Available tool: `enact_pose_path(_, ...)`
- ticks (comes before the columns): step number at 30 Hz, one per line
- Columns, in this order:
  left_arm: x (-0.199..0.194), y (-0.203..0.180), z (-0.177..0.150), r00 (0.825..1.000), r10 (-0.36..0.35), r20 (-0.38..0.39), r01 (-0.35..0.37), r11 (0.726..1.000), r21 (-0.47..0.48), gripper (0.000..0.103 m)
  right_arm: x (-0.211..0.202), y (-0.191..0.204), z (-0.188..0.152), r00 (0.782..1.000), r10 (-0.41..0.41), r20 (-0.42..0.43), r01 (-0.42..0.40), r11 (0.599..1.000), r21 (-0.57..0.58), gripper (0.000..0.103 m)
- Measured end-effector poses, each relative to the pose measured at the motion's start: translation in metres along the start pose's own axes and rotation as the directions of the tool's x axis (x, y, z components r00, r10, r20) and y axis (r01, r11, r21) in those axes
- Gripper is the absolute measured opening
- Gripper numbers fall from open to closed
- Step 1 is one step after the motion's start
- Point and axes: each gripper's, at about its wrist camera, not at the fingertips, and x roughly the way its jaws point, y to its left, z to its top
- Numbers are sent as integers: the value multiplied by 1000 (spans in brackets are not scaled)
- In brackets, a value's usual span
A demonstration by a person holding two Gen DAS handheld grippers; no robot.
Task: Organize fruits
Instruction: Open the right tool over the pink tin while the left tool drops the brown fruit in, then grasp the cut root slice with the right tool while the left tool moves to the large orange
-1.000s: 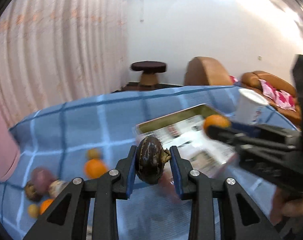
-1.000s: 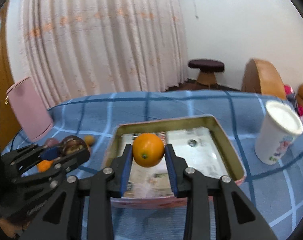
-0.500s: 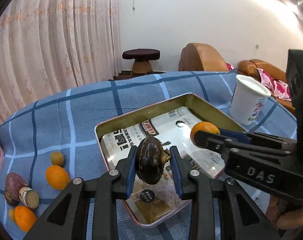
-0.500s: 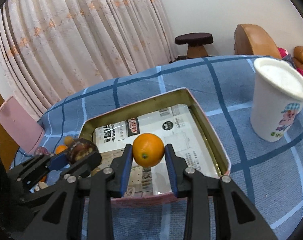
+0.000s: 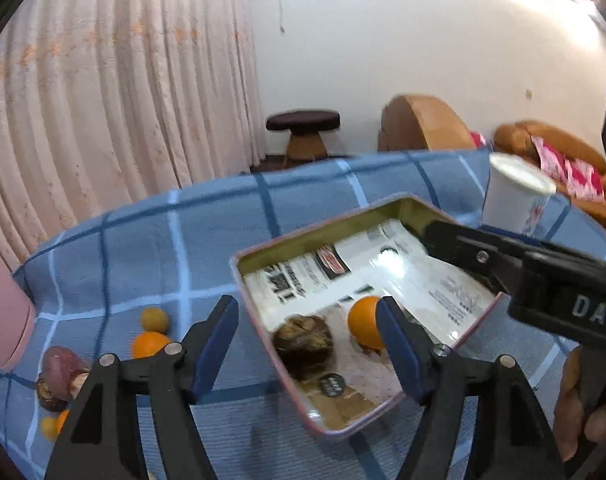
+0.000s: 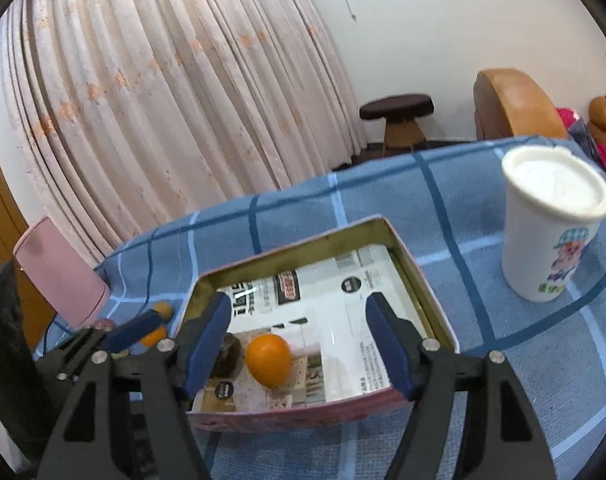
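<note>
A metal tin tray (image 5: pixel 323 236) (image 6: pixel 287 256) lined with printed paper sits on the blue checked cloth. A dark brown fruit (image 5: pixel 303 342) (image 6: pixel 229 354) and an orange (image 5: pixel 365 328) (image 6: pixel 269 360) lie in its near end. My left gripper (image 5: pixel 307 340) is open and empty above the tray's near left corner. My right gripper (image 6: pixel 299 344) is open and empty over the tray's near edge; it shows as a black arm in the left wrist view (image 5: pixel 543 280). Several loose fruits lie left of the tray: an orange (image 5: pixel 149 344), a small yellow one (image 5: pixel 154 319) and a purple one (image 5: pixel 61 362).
A white paper cup (image 6: pixel 551 224) (image 5: pixel 511 196) stands right of the tray. A pink container (image 6: pixel 59 272) stands at the table's left edge. Behind the table are curtains, a stool (image 5: pixel 303 128) and brown armchairs.
Both grippers have opened. The dark fruit and the orange have left the jaws and now lie in the tray. Both grippers have drawn back slightly.
</note>
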Motion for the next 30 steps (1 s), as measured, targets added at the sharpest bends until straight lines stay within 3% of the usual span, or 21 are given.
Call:
enact_pose_path(3,-16,27,0,999,-3,35,6,997,-73,72,-10,1,2,998,-19,54,19,1000,0,73)
enact_pose_path(7,-33,66,-6,996,71,49,-63,988,-143,73,-17,-1,3,996,-27,90,25,999,24,73)
enact_pose_path(12,-45,120,-24,982,188,4,-183,960,-210,73,-12,17,-3,998,6,69,-5,1000,-19,73)
enact_pose_path(16,-53,157,-40,976,216,-23,-213,936,-282,73,-8,46,-14,997,73,38,-69,994,-83,72)
enact_pose_path(21,-60,184,-55,971,233,-56,-239,920,-312,73,-2,92,-32,984,172,-37,-176,966,-187,72)
enact_pose_path(26,-65,188,-65,970,231,-79,-245,922,-302,73,18,143,-60,936,276,-217,-327,910,-253,72)
enact_pose_path(30,-78,193,-72,969,233,-82,-247,924,-292,73,26,187,-88,917,261,-300,-367,846,-386,72)
